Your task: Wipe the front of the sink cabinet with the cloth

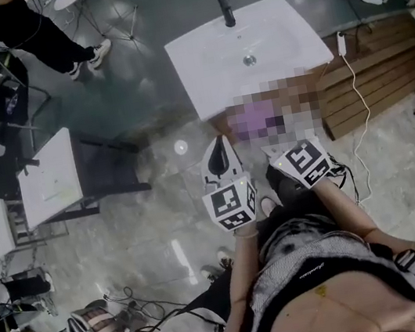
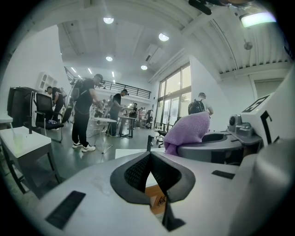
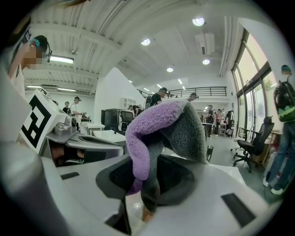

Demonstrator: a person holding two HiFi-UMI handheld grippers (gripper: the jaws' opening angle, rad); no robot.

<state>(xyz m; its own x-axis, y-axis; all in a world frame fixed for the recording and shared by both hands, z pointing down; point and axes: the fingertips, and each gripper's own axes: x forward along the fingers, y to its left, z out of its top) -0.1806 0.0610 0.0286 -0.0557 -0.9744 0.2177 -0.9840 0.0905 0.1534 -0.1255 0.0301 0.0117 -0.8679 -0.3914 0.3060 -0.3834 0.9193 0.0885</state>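
The sink cabinet has a white basin top [image 1: 284,60] with a black tap [image 1: 226,9], and a strip of its wooden front [image 1: 223,128] shows below the rim. A purple and grey cloth [image 3: 159,131] hangs folded over my right gripper [image 3: 145,184], which is shut on it. In the head view that cloth [image 1: 254,123] sits just below the basin's near edge, ahead of the right gripper [image 1: 284,149]. My left gripper [image 1: 217,145] is beside it on the left, jaws shut with nothing in them [image 2: 150,154]. From the left gripper view the cloth [image 2: 186,131] appears at right.
A second white-topped cabinet [image 1: 51,181] stands to the left. A wooden pallet [image 1: 382,75] lies to the right, with a white cable [image 1: 358,119] trailing over the floor. People stand at the top left [image 1: 50,38] and a seated person is at the lower left.
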